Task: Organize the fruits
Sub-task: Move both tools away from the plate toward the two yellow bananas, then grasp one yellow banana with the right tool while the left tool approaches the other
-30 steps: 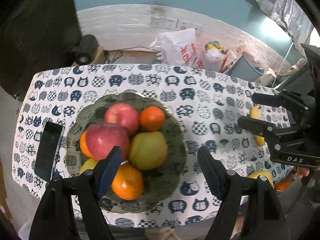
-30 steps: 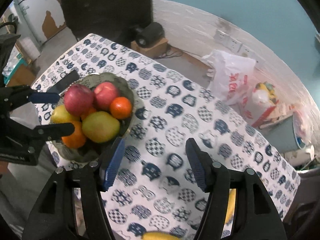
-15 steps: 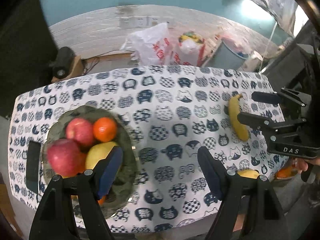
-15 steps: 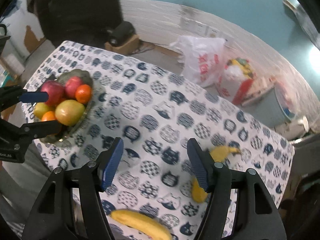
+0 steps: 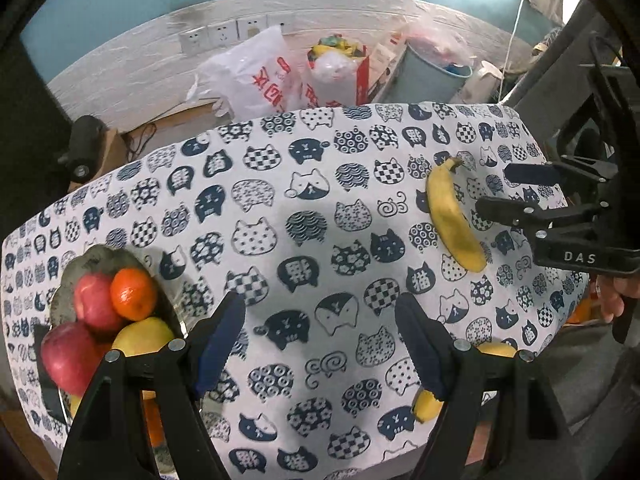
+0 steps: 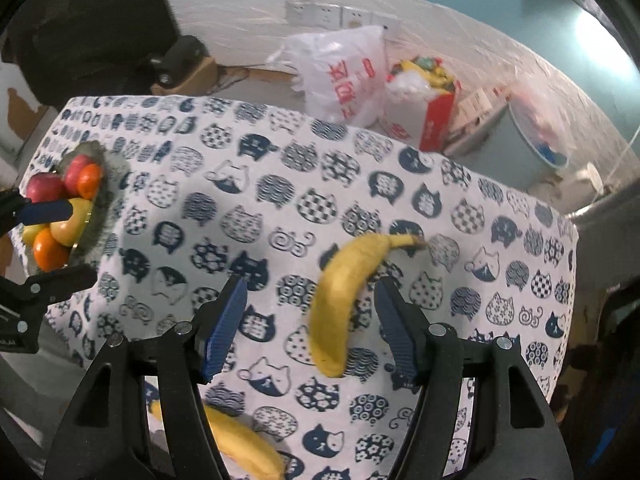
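At the left of the cat-print cloth surface the grey scalloped fruit bowl is full; left hand-held gripper hangs open, and right hand-held gripper, jaws apart over the curved yellow banana, seems about to descend and close

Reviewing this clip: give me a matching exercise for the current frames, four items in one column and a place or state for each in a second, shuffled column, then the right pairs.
Items:
1. far banana
2. near banana
3. tangerine
4. right gripper

Places or states:
A. in the fruit bowl, beside a red apple
B. open, holding nothing
C. on the tablecloth, ahead between the right gripper's fingers
D. at the table's near edge, partly hidden behind a gripper finger

Pairs: 1-C, 2-D, 3-A, 4-B
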Demonstrator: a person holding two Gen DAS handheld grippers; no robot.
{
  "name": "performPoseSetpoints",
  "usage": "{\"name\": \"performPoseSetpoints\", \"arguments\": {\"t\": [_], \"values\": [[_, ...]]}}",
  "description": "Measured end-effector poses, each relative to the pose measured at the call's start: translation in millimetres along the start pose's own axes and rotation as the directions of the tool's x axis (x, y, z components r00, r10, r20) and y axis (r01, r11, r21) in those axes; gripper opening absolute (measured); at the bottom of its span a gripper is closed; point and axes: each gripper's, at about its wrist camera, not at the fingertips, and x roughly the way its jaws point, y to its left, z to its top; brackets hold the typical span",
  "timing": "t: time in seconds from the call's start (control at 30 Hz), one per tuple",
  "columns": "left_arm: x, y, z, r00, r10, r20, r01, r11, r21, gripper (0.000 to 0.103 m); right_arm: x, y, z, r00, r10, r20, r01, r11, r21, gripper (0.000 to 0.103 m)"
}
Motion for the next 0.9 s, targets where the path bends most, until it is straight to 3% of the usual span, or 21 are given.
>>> {"name": "performPoseSetpoints", "arguments": {"t": [0.37,0.9], "values": [[40,-7,14,0.999,-0.01,-0.044,0.011,0.999,0.031,0.079,53,-25,-5,0.996,-0.002,-0.089,0.008,0.998,0.07,0.066],[78,-16,31,0.995,-0.031,-0.094,0.035,0.998,0.047,0.079,98,-32,-10,0.993,-0.017,-0.117,0.026,0.997,0.074,0.066]]}}
